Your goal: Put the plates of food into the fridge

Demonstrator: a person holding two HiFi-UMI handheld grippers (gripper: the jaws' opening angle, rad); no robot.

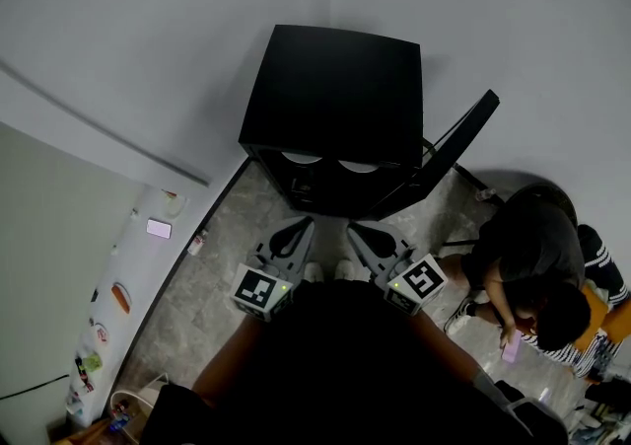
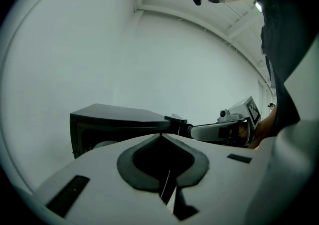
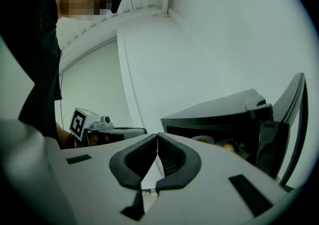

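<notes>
Both plates sit inside the black fridge at frame centre, its door swung open on the right. The left gripper and right gripper are pressed together, empty. The plates look stiff, probably breakable; pinch a rim and keep it level.

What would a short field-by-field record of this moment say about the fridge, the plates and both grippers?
fridge: black, low, straight ahead of both grippers
door: swung open to the right
plates: two, side by side inside the fridge
left gripper: fingers together, nothing held
right gripper: fingers together, nothing held
bystander: seated to the right of the fridge
</notes>
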